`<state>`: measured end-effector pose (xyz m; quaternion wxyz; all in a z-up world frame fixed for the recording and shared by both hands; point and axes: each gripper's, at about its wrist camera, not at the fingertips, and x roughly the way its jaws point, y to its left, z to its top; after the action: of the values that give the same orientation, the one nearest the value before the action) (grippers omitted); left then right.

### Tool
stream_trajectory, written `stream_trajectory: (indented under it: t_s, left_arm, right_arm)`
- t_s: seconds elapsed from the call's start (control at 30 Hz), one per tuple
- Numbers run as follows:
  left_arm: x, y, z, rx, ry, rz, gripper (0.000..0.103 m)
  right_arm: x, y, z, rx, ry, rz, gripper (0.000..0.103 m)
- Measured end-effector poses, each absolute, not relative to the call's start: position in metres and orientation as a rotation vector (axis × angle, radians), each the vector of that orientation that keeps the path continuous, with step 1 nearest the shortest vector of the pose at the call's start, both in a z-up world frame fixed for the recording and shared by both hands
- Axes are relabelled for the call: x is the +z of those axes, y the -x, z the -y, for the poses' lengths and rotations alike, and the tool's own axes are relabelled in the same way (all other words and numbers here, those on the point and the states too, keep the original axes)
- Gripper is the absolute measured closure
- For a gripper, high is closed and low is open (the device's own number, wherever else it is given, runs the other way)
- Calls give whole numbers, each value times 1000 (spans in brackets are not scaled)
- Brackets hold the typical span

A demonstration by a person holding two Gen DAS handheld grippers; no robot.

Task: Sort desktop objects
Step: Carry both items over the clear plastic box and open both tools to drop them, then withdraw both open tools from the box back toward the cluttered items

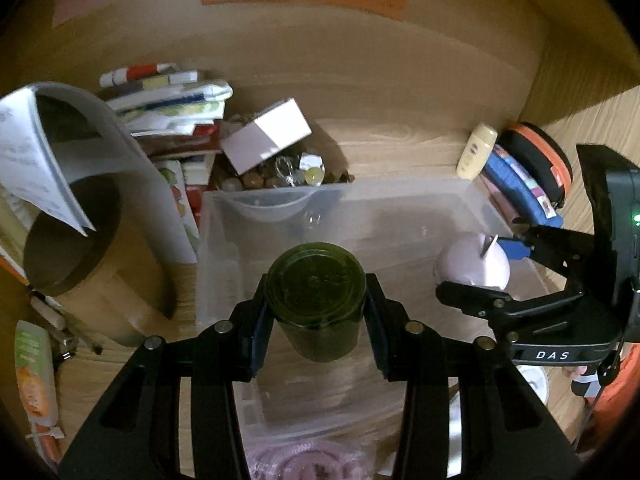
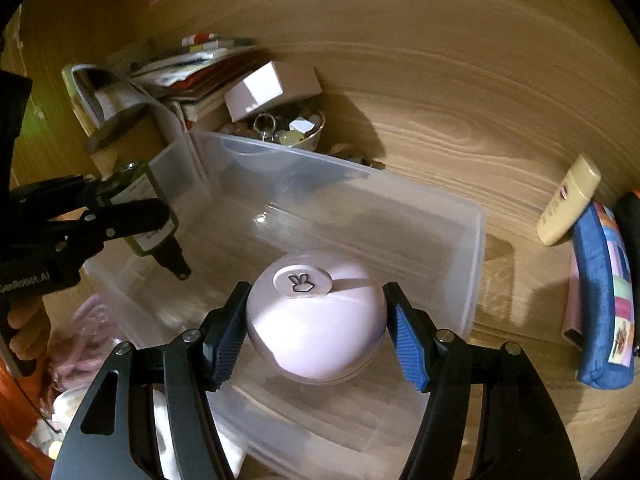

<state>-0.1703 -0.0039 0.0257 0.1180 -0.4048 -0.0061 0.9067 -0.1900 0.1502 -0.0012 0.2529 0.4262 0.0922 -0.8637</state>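
My left gripper [image 1: 316, 312] is shut on a dark green bottle [image 1: 316, 292], held bottom-forward over the clear plastic bin [image 1: 400, 200]. It also shows in the right wrist view [image 2: 140, 216], at the bin's left wall. My right gripper [image 2: 316, 328] is shut on a pale pink round container [image 2: 316, 320] with a rabbit mark on its lid, held over the bin [image 2: 472, 224]. The pink container also shows in the left wrist view [image 1: 472, 264], at the bin's right side.
A cardboard tube [image 1: 72, 248] with papers stands left of the bin. A stack of books [image 1: 168, 108], a white box [image 1: 268, 136] and a bowl of trinkets [image 2: 288, 132] sit behind. A cream tube [image 2: 568, 200] and blue pouch [image 2: 604, 300] lie right.
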Motion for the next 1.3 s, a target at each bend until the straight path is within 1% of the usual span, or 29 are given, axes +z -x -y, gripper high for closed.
stream_trajectory:
  t_s: [0.23, 0.3, 0.4, 0.43, 0.53, 0.63, 0.67, 0.73, 0.8, 0.83, 0.87, 0.93, 0.97, 1.03, 1.1, 1.17, 1.3]
  left_arm:
    - [18, 172, 5, 2634, 1216, 21, 61]
    - [17, 174, 3, 2633, 1221, 20, 59]
    - [17, 174, 3, 2637, 1212, 23, 45]
    - [17, 173, 3, 2643, 1203, 22, 39]
    - [20, 169, 4, 2659, 1174, 5, 34]
    - [26, 164, 4, 2687, 1140, -9, 26]
    - [28, 163, 5, 2697, 1129, -8, 26]
    - [33, 159, 6, 2715, 1081, -4, 25]
    - [39, 153, 10, 2724, 1027, 26, 17]
    - [42, 151, 11, 2726, 1012, 37, 11]
    - [44, 149, 12, 2731, 1001, 39, 10]
    - [51, 142, 13, 2766, 973, 14, 10]
    - [54, 139, 13, 2783, 963, 1, 10]
    - [59, 133, 14, 2807, 946, -18, 10]
    - [64, 125, 14, 2812, 927, -19, 9]
    - [68, 118, 14, 2815, 931, -15, 8]
    - [76, 100, 18, 2836, 932, -25, 7]
  right_arm:
    - [-6, 192, -137, -2342, -1169, -325, 40]
    - [-4, 191, -135, -2350, -1151, -328, 41]
    - [-1, 187, -131, -2370, -1129, -361, 40]
    - [-1, 188, -129, -2374, -1124, -377, 40]
    - [0, 184, -124, -2390, -1113, -423, 37]
    - [4, 178, -124, -2414, -1089, -448, 36]
    - [6, 176, -126, -2424, -1079, -446, 36]
    - [10, 171, -129, -2442, -1059, -436, 33]
    - [17, 165, -135, -2472, -1035, -423, 28]
    - [19, 162, -138, -2485, -1026, -418, 28]
    - [22, 159, -140, -2501, -1019, -417, 27]
    - [26, 153, -144, -2524, -1001, -429, 22]
    - [28, 149, -146, -2533, -986, -433, 17]
    - [33, 138, -153, -2540, -947, -426, 12]
    - [38, 127, -157, -2550, -924, -430, 5]
    - [43, 116, -162, -2591, -876, -442, 0]
    - [51, 96, -170, -2606, -842, -443, 0]
